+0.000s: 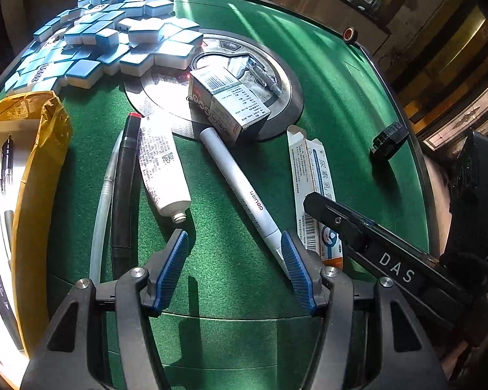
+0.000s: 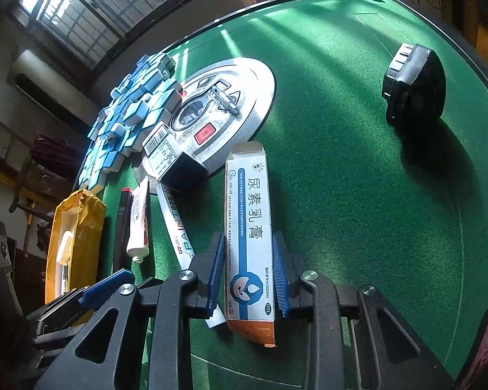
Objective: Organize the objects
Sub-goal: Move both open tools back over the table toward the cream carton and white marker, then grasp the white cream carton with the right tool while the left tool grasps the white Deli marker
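on green table, left to right: left gripper [image 1: 234, 269] wide, empty, over white paint pen [image 1: 240, 195]; pen slants away up-left, near end at right pad. right gripper [image 2: 249, 276] narrow, pads hugging long cream box [image 2: 249, 227]; box points straight away, right hand nearer.

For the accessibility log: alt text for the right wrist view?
The right gripper straddles a long ointment box lying on a green table, jaws close beside its sides. Left lie a paint pen, tube and mahjong tiles.
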Motion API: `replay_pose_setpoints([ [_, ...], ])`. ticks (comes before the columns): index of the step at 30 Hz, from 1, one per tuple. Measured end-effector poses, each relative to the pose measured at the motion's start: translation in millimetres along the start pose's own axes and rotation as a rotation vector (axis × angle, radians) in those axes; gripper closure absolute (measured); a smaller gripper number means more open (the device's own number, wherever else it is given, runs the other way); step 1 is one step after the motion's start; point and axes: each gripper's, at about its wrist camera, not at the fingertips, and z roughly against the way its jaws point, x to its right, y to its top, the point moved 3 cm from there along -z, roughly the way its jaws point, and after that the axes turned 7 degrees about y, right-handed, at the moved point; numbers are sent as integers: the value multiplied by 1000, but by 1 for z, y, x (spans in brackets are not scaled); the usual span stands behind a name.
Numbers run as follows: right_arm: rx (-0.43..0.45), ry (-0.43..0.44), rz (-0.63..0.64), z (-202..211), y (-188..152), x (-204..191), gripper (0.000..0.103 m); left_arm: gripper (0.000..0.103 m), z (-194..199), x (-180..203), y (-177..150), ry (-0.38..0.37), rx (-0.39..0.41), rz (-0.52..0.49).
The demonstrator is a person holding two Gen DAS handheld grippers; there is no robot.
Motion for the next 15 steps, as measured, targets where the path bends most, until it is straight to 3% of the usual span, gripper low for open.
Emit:
replay_pose_setpoints([
  [2, 3, 22, -19, 1, 0, 2, 79, 45, -3, 0, 0, 0, -9, -1],
  [6, 80, -43, -26, 13, 4, 4, 79, 45, -6, 8, 1, 21, -5, -17],
  [11, 98, -39, -49, 16, 6, 9, 79, 45, -16, 26, 5, 80, 15, -71],
  [15, 103, -66, -51, 15, 7, 11, 79, 48, -28, 37, 5, 168, 27, -143],
])
